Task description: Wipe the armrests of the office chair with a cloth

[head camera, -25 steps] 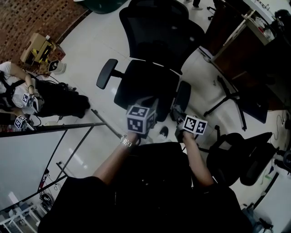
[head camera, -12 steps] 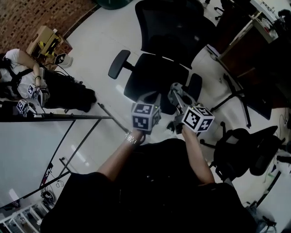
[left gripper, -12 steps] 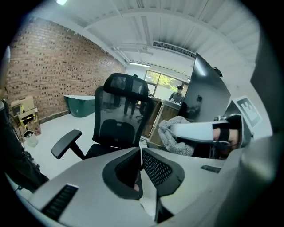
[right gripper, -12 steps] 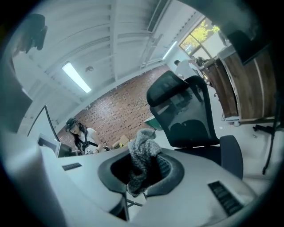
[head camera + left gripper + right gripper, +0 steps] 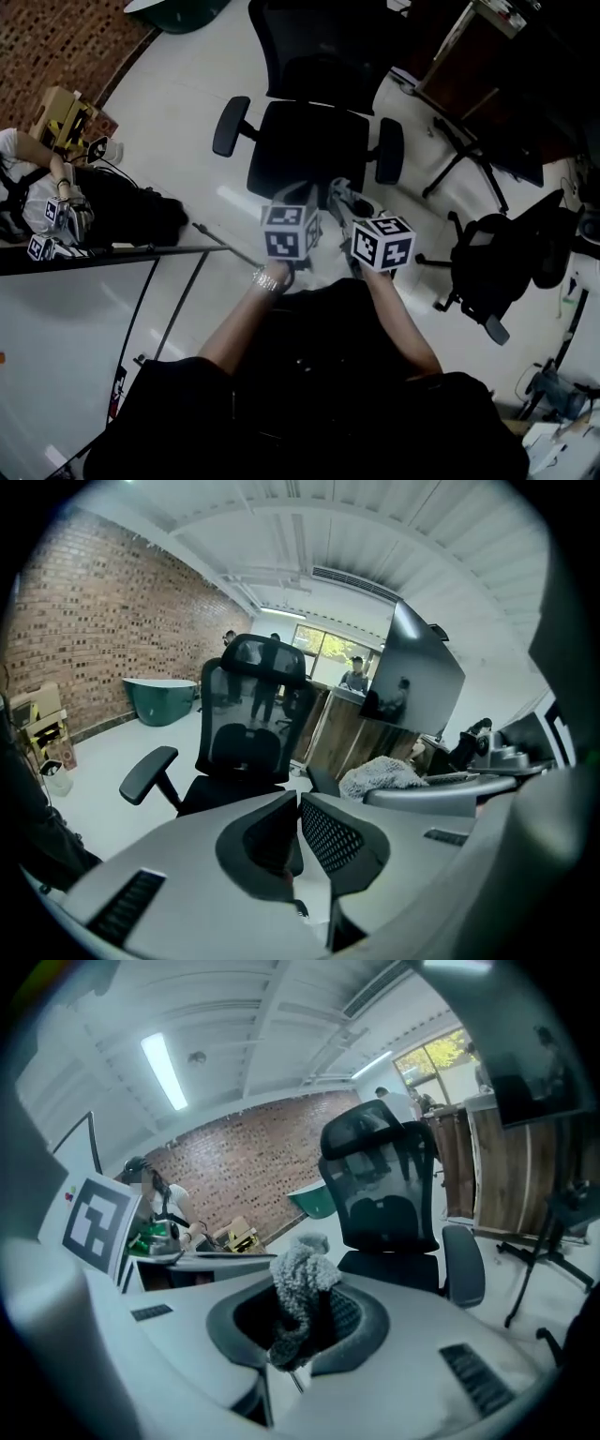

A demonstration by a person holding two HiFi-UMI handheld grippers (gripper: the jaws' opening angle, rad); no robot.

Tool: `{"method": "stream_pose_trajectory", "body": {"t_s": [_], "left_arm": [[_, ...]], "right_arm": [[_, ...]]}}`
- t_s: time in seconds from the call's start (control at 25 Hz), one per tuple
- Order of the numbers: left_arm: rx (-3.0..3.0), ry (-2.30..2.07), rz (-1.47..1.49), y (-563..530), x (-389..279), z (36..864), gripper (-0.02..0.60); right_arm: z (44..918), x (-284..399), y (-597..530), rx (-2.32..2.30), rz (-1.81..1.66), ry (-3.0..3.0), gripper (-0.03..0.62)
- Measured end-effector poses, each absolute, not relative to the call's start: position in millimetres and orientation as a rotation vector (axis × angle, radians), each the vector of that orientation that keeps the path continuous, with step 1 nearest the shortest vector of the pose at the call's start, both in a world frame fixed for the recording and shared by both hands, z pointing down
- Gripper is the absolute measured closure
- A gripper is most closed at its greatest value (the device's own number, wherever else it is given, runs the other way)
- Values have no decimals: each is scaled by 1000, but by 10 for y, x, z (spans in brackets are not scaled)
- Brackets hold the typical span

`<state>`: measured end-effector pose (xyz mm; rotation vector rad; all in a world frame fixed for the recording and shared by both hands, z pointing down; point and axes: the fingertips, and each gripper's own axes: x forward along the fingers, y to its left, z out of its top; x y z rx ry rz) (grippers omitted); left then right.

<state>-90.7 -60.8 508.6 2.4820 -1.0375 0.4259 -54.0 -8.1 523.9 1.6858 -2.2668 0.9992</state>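
I stand in front of the office chair. Its seat is toward me and its backrest is on the far side. The two armrests, one on my left and one on my right, have their long axis running from me toward the backrest. Both are bare and apart from my tools.

My right gripper is closed on the cloth, a grey fluffy one which stands up in a bunch between the jaws. My left gripper has its jaws almost together and holds nothing. Both are just before the front edge of the seat.

The floor is pale and shiny, and a brick wall with a green tub before it is on the left side. A second chair stands at my right, near a dark wooden desk. A person sits on the floor at my left, well apart.
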Motion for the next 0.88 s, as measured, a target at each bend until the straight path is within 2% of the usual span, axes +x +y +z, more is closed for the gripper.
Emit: {"method": "stream_pose_trajectory", "body": {"t_s": [0.88], "left_arm": [[2499,-1127,463,-851,-418,4941,560]], "right_arm": [[5145,-135,-395,1586,978,-2315,546]]}}
